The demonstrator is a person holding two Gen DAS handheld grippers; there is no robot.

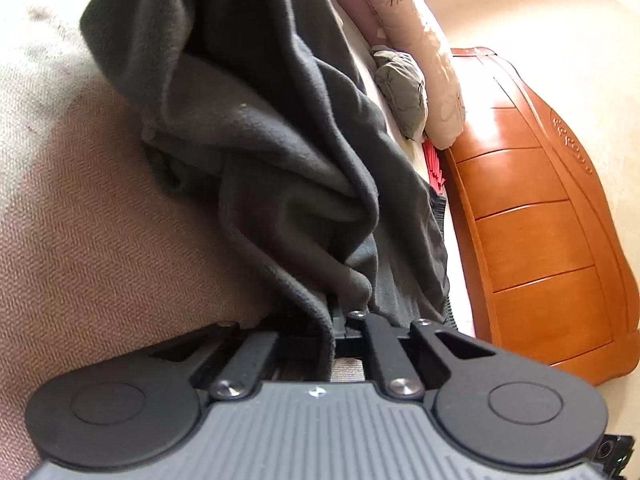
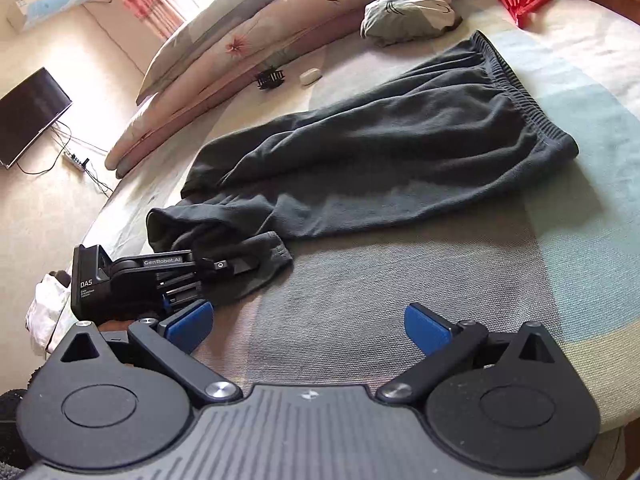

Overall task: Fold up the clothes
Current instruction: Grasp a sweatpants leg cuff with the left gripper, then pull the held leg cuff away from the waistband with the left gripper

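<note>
Trousers [image 2: 360, 152]: dark grey fleece, ribbed waistband, ahead of the right tool.
Left tool [image 2: 240, 266]: clamped on a trouser cuff.
Right tool [image 2: 308, 326]: blue pads wide apart, holding nothing.
Bed [image 2: 400, 320]: woven cover.

One dark trousers [image 2: 360, 152], two grippers [image 2: 308, 332] [image 2: 224, 268], two pillows [image 2: 224, 32]

The bed [image 2: 400, 340] is bare in front of the right gripper [image 2: 308, 326], whose blue fingers [image 2: 424, 330] stand wide apart. At eleven o'clock the left gripper [image 2: 236, 266] blocks the way. At twelve o'clock the dark pants [image 2: 400, 152] lie across. Behind them sit a grey bundle [image 2: 408, 12], a black clip [image 2: 271, 77] and pillows [image 2: 248, 36].
</note>
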